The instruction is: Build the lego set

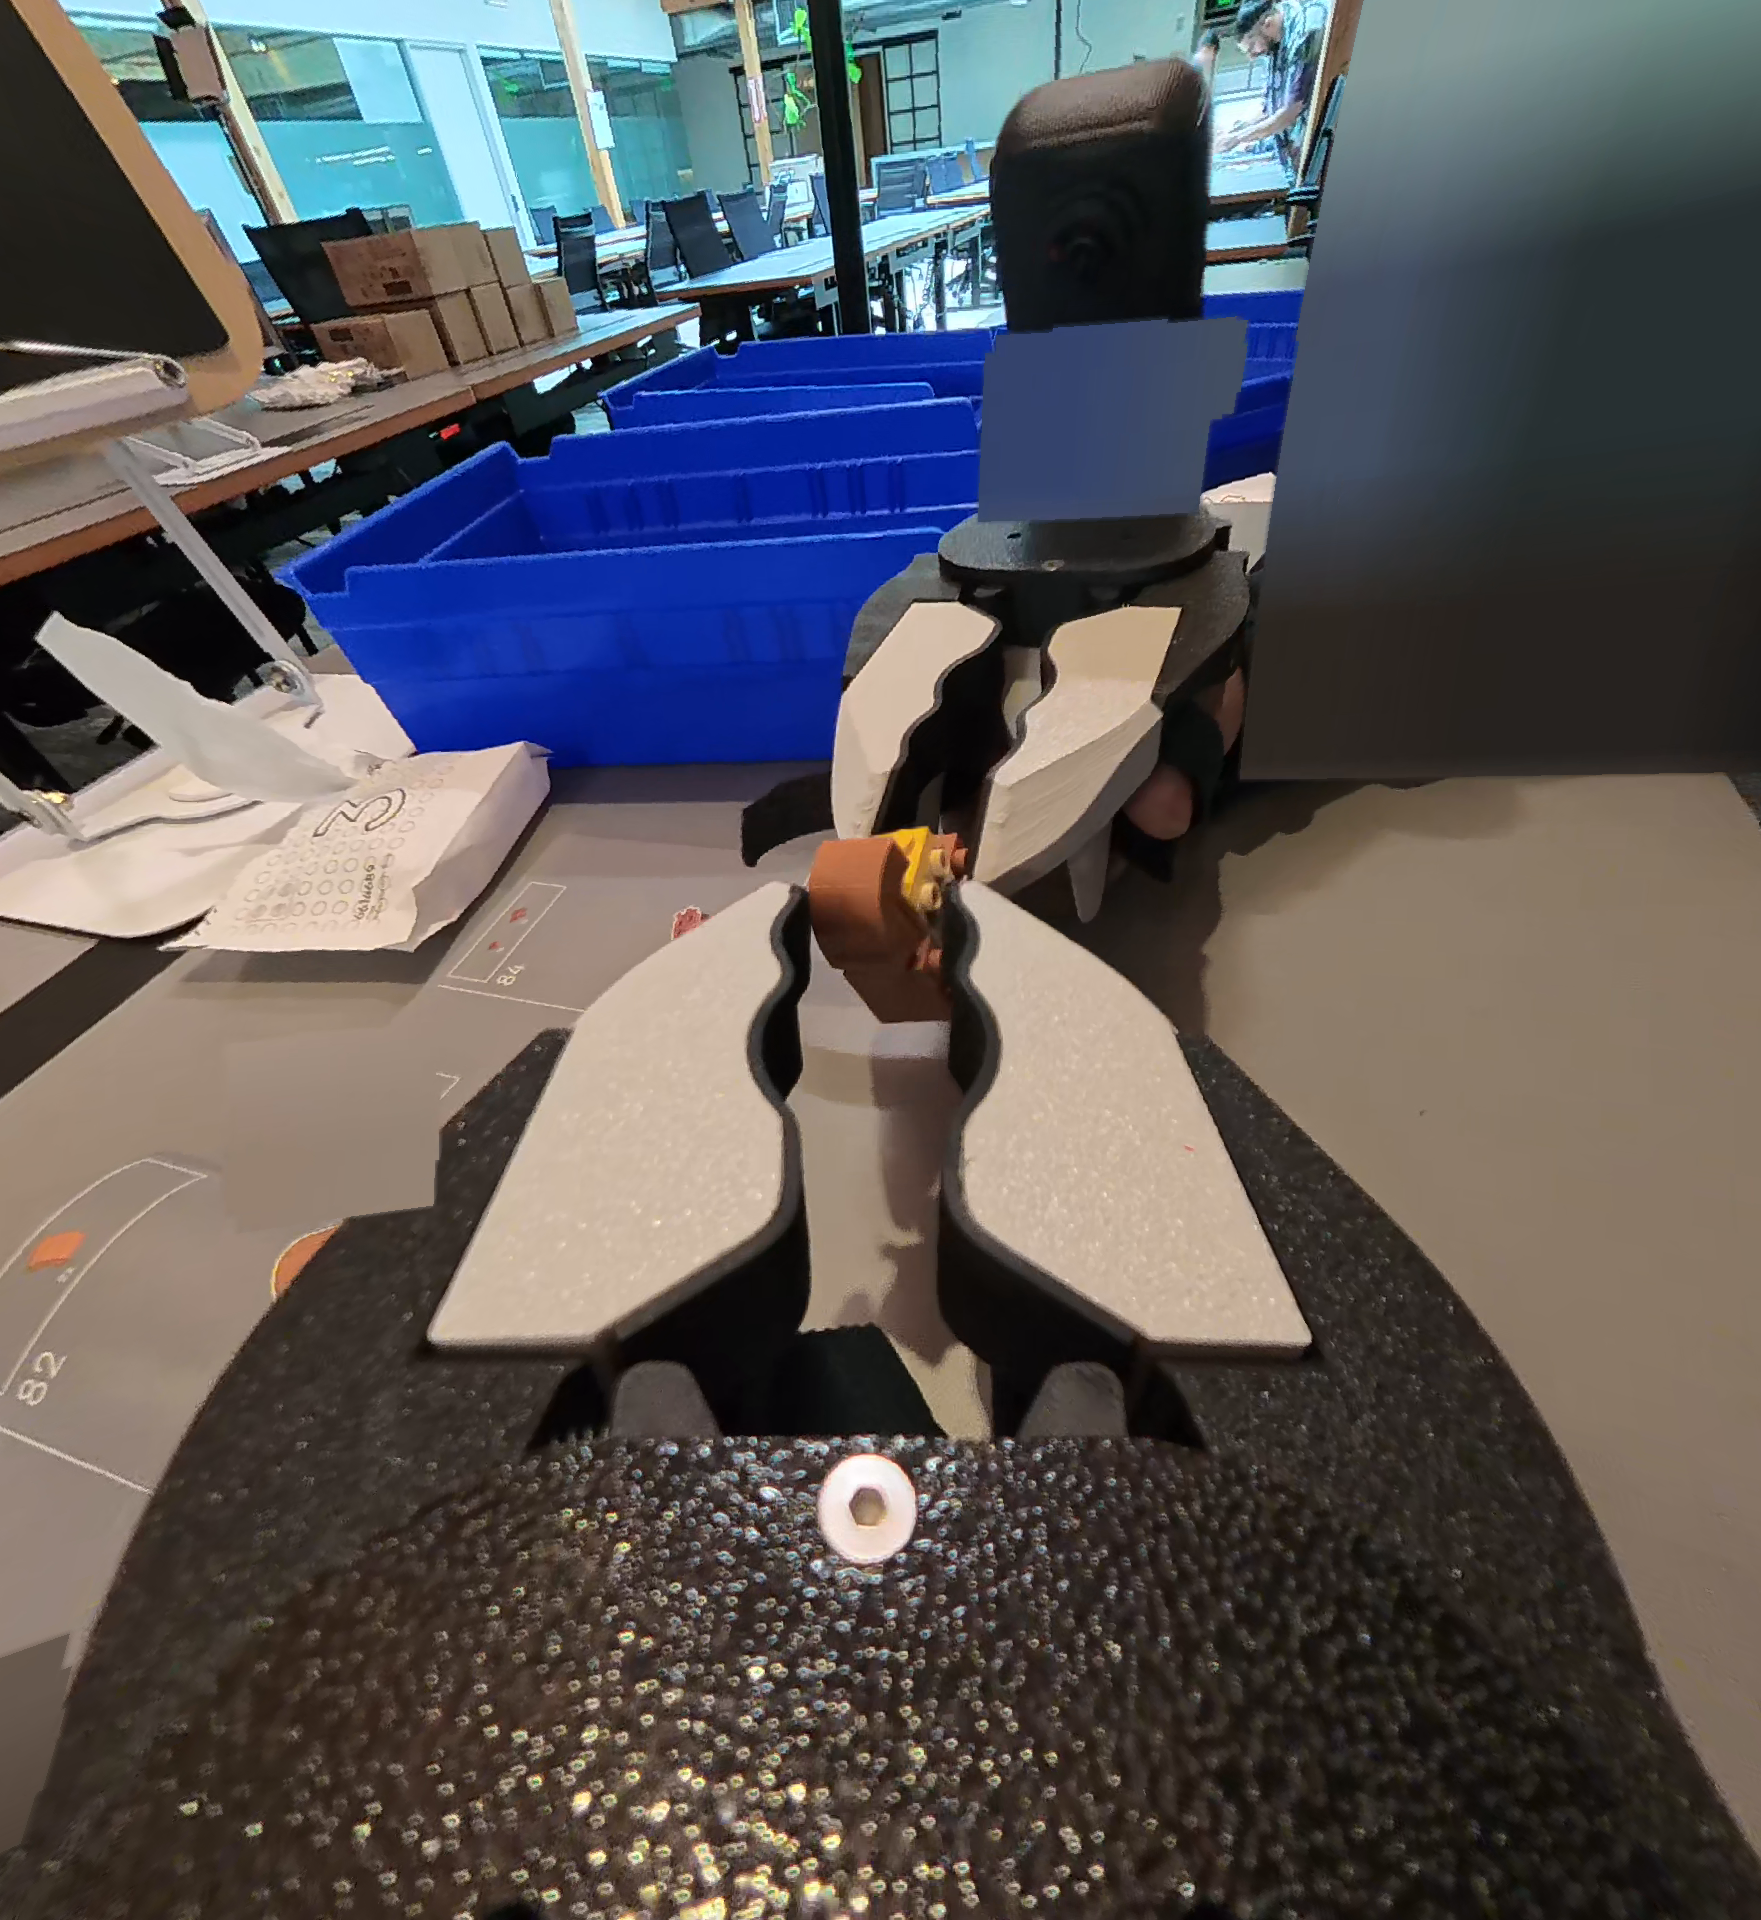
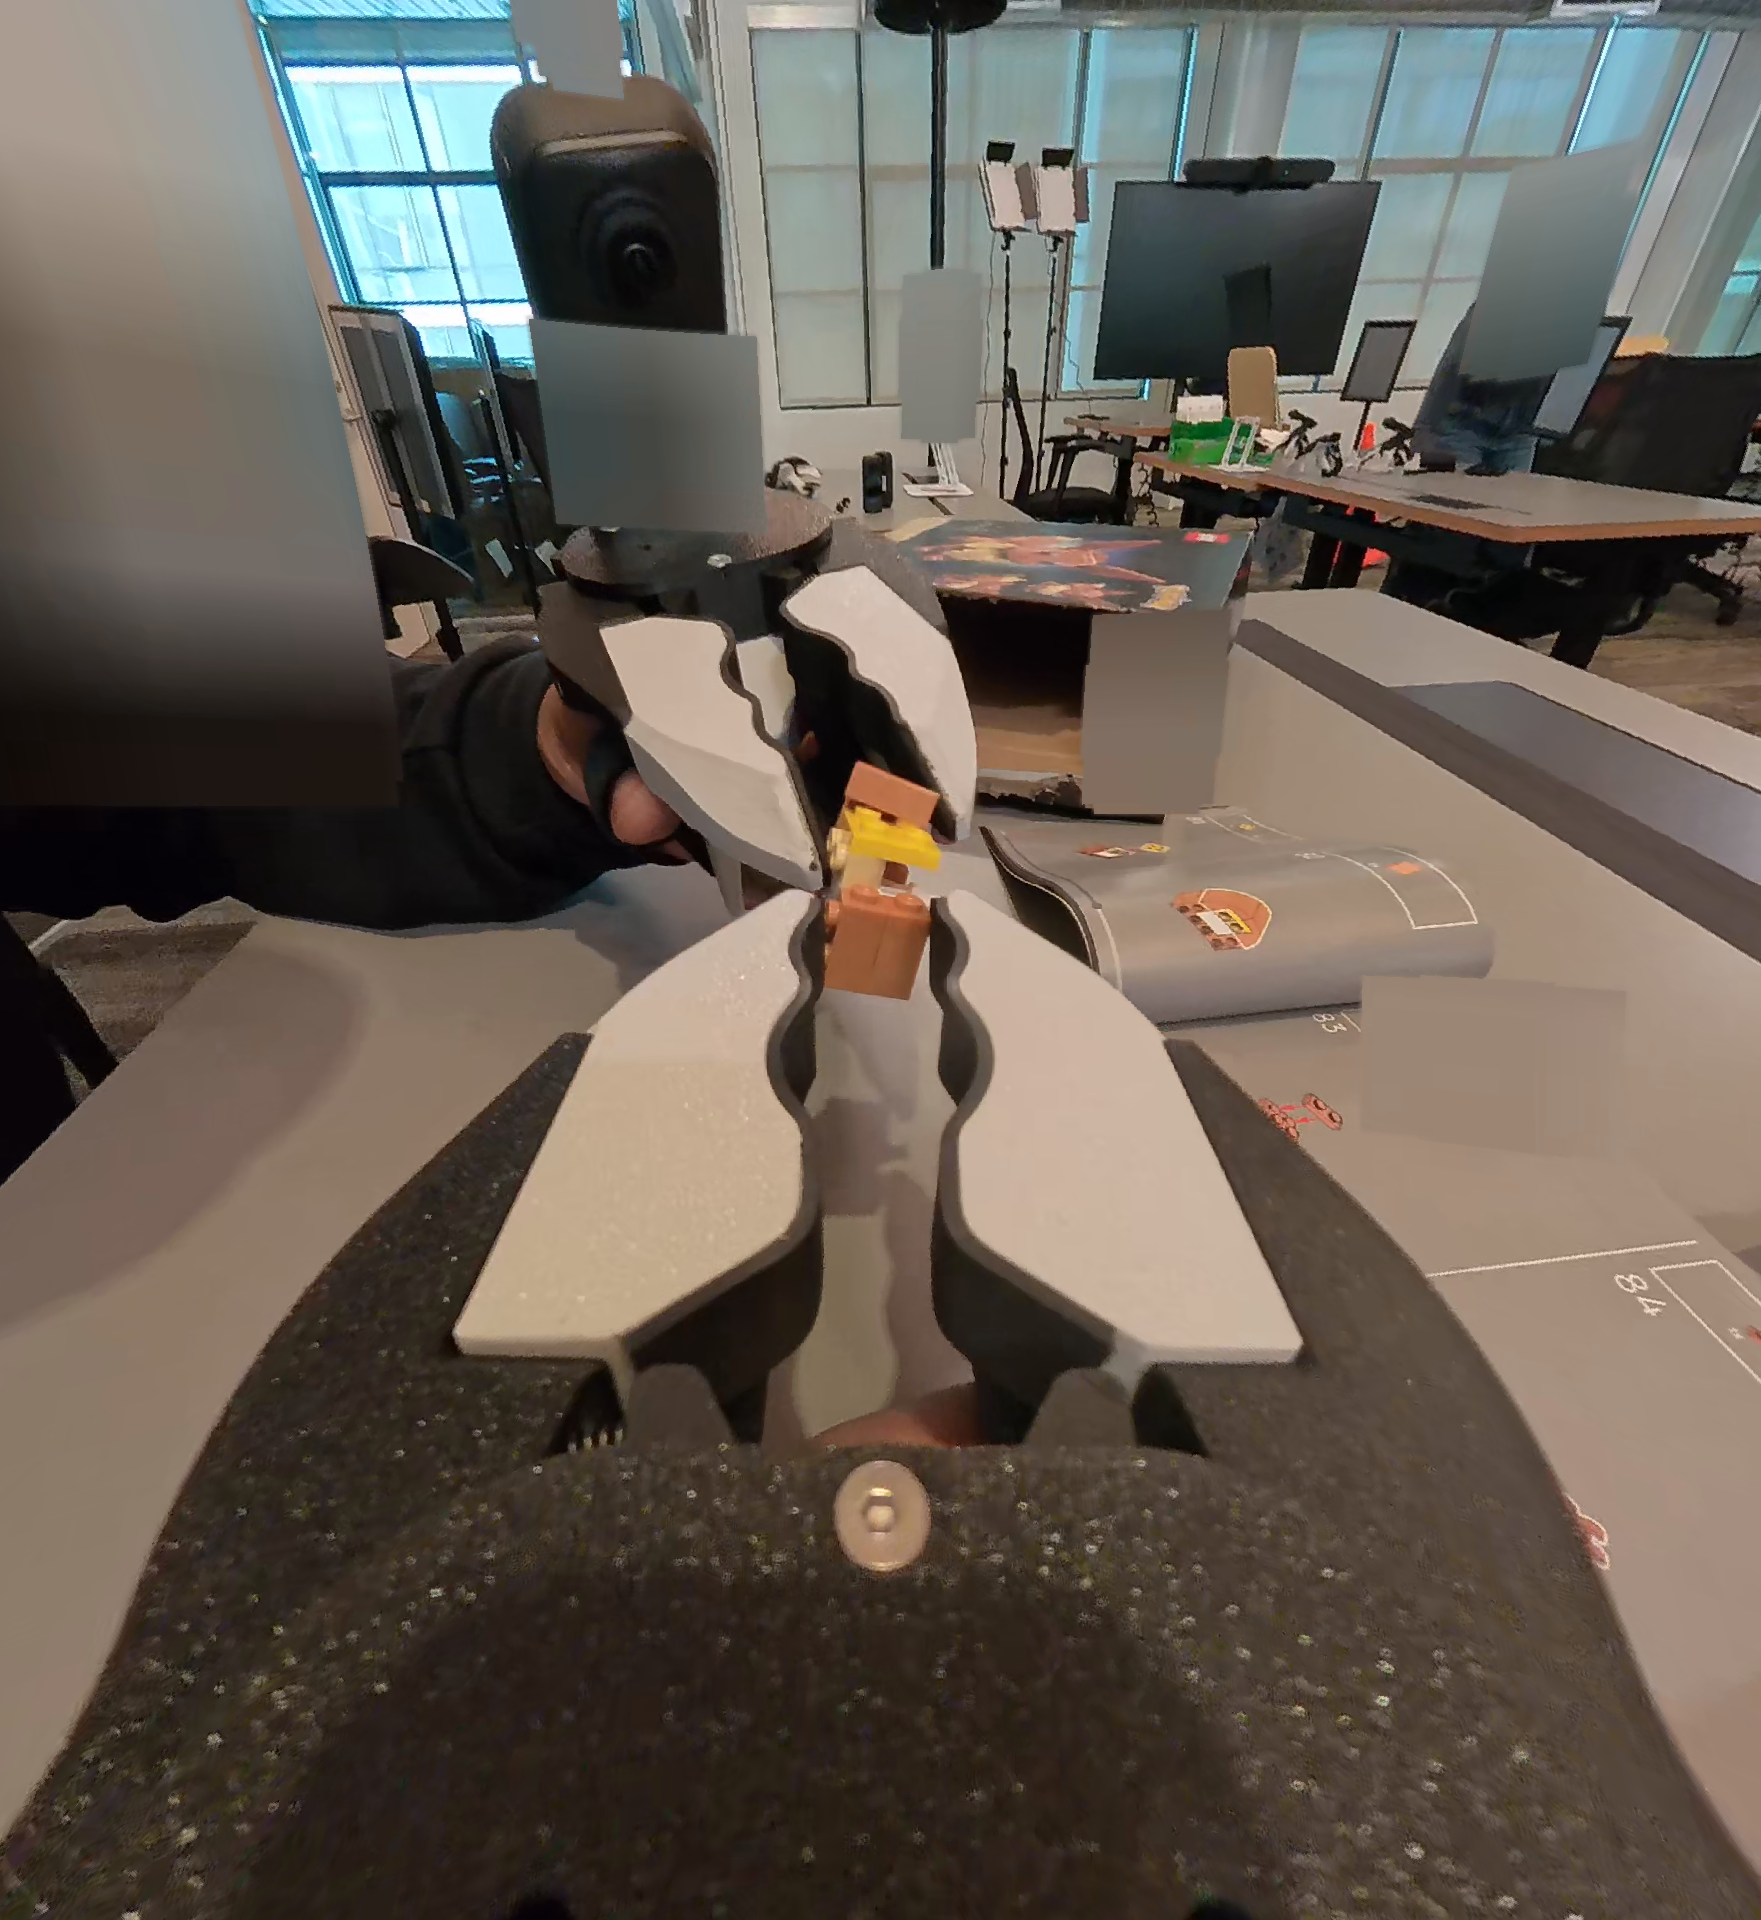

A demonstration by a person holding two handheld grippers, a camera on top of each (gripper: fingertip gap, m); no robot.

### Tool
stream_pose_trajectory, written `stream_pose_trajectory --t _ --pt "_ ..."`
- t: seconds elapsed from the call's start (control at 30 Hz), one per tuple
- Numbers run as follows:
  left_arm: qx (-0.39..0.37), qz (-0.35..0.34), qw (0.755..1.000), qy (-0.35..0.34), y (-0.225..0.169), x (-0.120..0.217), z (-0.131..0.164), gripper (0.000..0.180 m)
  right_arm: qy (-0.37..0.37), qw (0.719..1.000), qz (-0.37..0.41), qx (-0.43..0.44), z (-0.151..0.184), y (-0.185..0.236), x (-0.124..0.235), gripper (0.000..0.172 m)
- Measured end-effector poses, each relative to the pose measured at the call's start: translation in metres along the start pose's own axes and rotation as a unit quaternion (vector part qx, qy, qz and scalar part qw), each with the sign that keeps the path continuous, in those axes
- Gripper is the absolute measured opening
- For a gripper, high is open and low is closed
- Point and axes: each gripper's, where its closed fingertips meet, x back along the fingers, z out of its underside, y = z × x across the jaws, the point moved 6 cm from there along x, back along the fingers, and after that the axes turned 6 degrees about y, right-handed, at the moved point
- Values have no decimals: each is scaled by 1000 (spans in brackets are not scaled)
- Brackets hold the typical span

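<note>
My left gripper (image 1: 881, 904) is shut on a brown brick piece (image 1: 860, 925) that sits tilted between its fingertips. A yellow plate (image 1: 920, 854) is on the piece's far end. My right gripper (image 2: 874, 909) is shut on a brown brick (image 2: 876, 940) with studs on top. The two grippers meet tip to tip above the grey table (image 1: 1478, 1039), and the yellow plate (image 2: 886, 844) lies between the two brown pieces. The left gripper also shows in the right wrist view (image 2: 881, 847). The right gripper also shows in the left wrist view (image 1: 926, 857).
Blue bins (image 1: 647, 582) stand behind the table. A white paper bag (image 1: 367, 852) and a white stand (image 1: 128, 810) lie at the left. A curled instruction booklet (image 2: 1271, 914) and an open cardboard box (image 2: 1042, 675) lie beyond the grippers. A hand (image 2: 585, 758) holds the left gripper. Only a small space, under 4 cm, lies between the two pairs of fingers.
</note>
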Motion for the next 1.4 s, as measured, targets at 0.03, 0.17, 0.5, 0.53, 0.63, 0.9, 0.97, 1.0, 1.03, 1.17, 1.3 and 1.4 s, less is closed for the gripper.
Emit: stream_pose_trajectory --t 0.03,0.17,0.5,0.53,0.63,0.9,0.97,1.0,1.03,1.17,1.3,1.4 --pt "-4 -1 1000 -2 -1 0 -1 23 -3 1000 -2 0 0 0 0 19" --pt "-40 -25 999 3 -5 1 -7 23 -16 1000 -1 2 -2 2 1 19" --pt "-91 -59 994 4 -11 3 -15 24 -41 999 -11 -4 -6 5 2 19" --pt "-90 -58 994 2 -11 3 -15 24 -43 999 -11 -5 -7 5 3 19" --pt "-92 -60 994 0 -12 4 -16 24 -50 999 -14 -9 -8 5 4 19" --pt "-95 -60 994 -8 -13 4 -18 24 -61 998 -24 -17 -9 5 5 19" --pt "-96 -60 994 -10 -14 4 -19 25 -65 997 -28 -19 -10 6 5 19" --pt "-97 -60 993 -12 -14 4 -19 25 -66 997 -29 -19 -10 6 6 19" --pt "-98 -60 993 -12 -14 5 -19 25 -67 997 -31 -20 -10 6 6 19" --pt "-102 -61 993 -16 -16 5 -21 26 -73 996 -37 -22 -11 7 6 19" --pt "-109 -62 992 -24 -17 6 -23 28 -81 995 -47 -25 -13 9 7 19" --pt "-124 -63 990 -31 -19 8 -24 30 -86 994 -56 -29 -13 10 8 19"
